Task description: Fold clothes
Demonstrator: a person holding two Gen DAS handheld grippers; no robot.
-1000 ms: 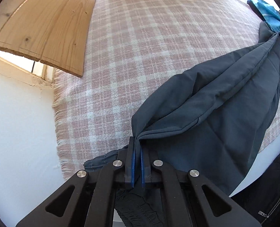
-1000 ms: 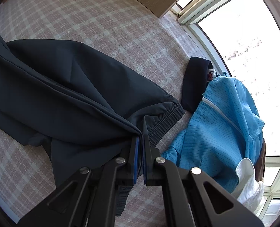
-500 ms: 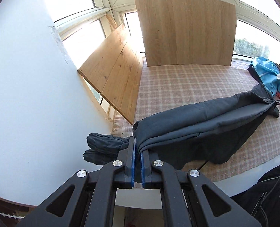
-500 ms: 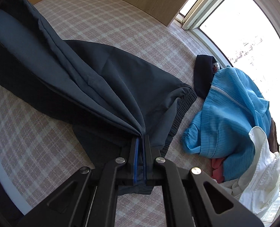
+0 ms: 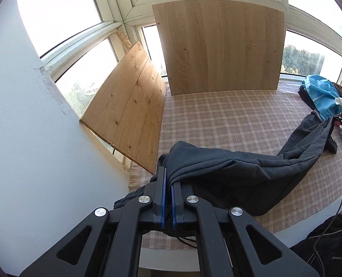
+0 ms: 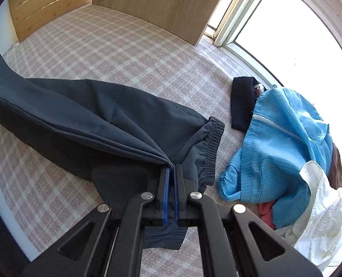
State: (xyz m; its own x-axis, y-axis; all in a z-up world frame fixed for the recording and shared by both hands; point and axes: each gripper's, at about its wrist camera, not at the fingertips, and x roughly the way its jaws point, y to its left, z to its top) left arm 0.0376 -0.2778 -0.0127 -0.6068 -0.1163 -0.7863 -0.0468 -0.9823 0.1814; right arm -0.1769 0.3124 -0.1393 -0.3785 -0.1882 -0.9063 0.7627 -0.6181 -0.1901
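Dark grey trousers (image 5: pixel 240 173) hang stretched between my two grippers over the pink checked cloth (image 5: pixel 228 115). My left gripper (image 5: pixel 168 175) is shut on one end of them, near the cloth's left fringe. At the far right of the left wrist view, my right gripper (image 5: pixel 336 116) pinches the other end. In the right wrist view my right gripper (image 6: pixel 171 168) is shut on gathered folds of the trousers (image 6: pixel 83 120), beside an elastic cuff (image 6: pixel 211 147). Their middle sags onto the checked cloth (image 6: pixel 106 53).
A pile with a blue jacket (image 6: pixel 279 143), white garment (image 6: pixel 321 212) and dark item (image 6: pixel 241 103) lies at the right by the window. Two wooden boards (image 5: pixel 219 46) (image 5: pixel 127 115) lean against the windows at the back and left. A white wall (image 5: pixel 32 150) is on the left.
My left gripper has swung inward over the cloth's left end with its end of the trousers. The right gripper has dropped closer to the cloth, and the trousers sag more.
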